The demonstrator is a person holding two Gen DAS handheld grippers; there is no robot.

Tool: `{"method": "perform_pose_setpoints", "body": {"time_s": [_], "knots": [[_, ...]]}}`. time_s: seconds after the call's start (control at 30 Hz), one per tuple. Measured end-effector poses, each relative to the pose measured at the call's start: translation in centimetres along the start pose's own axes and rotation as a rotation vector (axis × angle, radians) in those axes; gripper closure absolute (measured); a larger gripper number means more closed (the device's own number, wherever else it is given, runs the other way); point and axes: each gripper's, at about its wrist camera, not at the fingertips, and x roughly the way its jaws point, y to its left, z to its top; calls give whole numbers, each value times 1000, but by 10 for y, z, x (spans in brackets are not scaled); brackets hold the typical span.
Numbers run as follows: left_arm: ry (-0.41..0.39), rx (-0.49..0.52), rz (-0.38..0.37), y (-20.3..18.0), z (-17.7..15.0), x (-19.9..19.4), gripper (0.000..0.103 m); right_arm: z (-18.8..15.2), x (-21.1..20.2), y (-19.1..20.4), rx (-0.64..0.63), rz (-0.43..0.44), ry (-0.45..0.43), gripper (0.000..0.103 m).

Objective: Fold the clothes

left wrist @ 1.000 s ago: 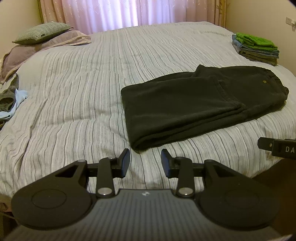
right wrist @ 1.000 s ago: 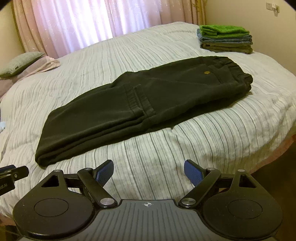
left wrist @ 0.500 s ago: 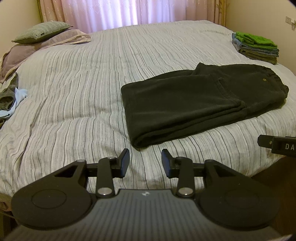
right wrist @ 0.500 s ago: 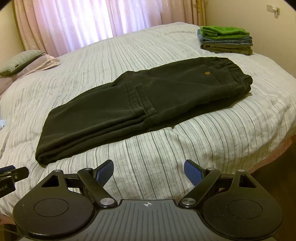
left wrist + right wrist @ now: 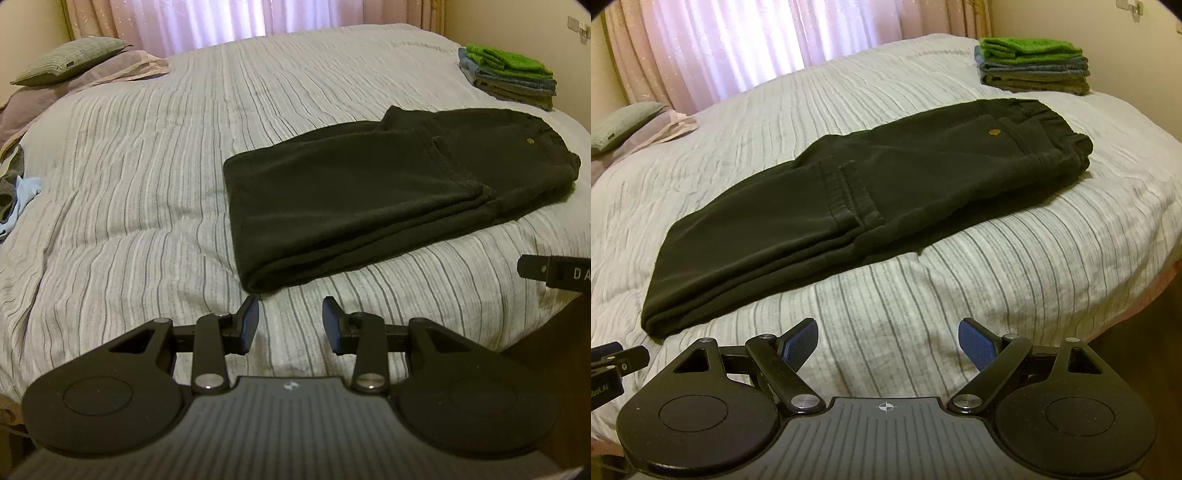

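Dark trousers (image 5: 369,188) lie folded lengthwise and doubled over on the striped bedspread (image 5: 140,184), waistband to the right; they also show in the right wrist view (image 5: 849,199). My left gripper (image 5: 290,317) is open and empty, just in front of the trousers' near left folded corner. My right gripper (image 5: 886,339) is open wider and empty, over the bedspread (image 5: 997,280) a little short of the trousers' near edge. The right gripper's tip shows at the right edge of the left wrist view (image 5: 554,273).
A stack of folded clothes with a green one on top (image 5: 509,74) (image 5: 1034,66) sits at the bed's far right corner. Pillows (image 5: 70,64) lie at the far left, loose clothes (image 5: 14,195) at the left edge. The bed's edge drops off at the right (image 5: 1145,295).
Both grippers have edged slightly forward towards the trousers. The jaws have kept their opening and the trousers have not moved.
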Motion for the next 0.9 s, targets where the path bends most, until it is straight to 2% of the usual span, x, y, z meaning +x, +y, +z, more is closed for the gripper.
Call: {"method": "perform_pose_setpoints", "body": {"time_s": [0.6, 0.7, 0.9], "knots": [[27, 27, 2, -16, 18, 26, 69, 16, 19, -39, 60, 32, -10, 17], [36, 21, -2, -16, 18, 32, 69, 16, 21, -56, 129, 111, -42, 17], [14, 6, -12, -13, 24, 37, 69, 20, 18, -114, 416, 312, -174, 17]]}}
